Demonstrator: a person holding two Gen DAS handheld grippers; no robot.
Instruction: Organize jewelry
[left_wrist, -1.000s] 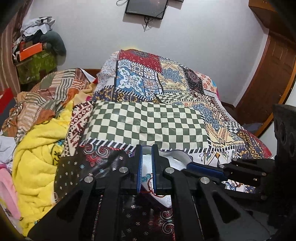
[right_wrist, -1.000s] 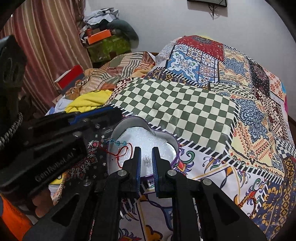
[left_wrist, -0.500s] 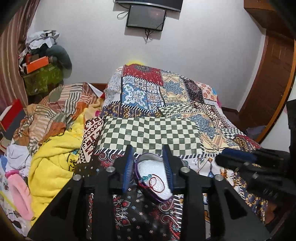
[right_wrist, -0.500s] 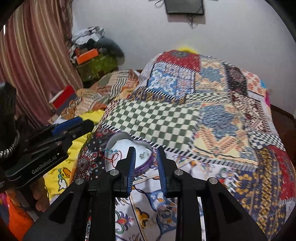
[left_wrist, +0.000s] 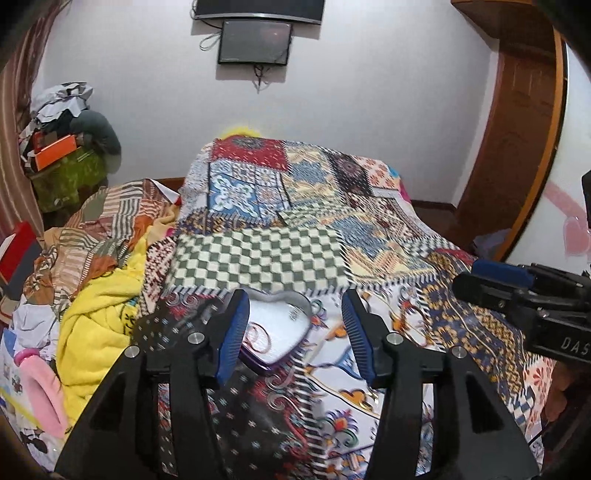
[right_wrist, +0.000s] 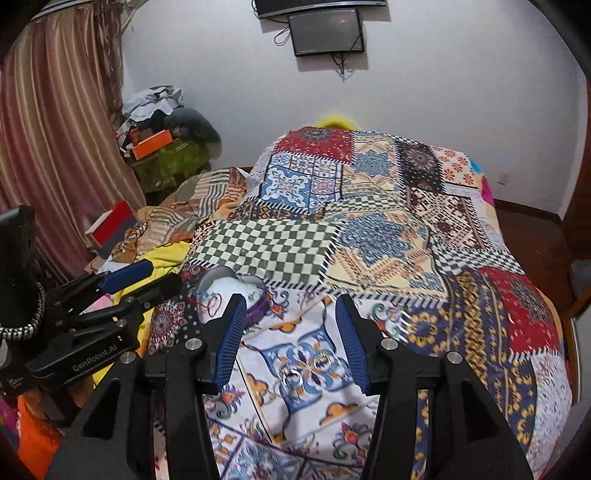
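Both grippers, left and right, gaped empty; what looked like rings lay on the bedspread between the right fingers, nearer than the heart-shaped box.

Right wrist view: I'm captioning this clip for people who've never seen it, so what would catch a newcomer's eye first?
Probably the loud patchwork bedspread filling the middle of the room. Next, the heart-shaped tin lying on it near the front left, white inside with a red cord bracelet. Then the open right gripper framing two small silvery rings on the spread.
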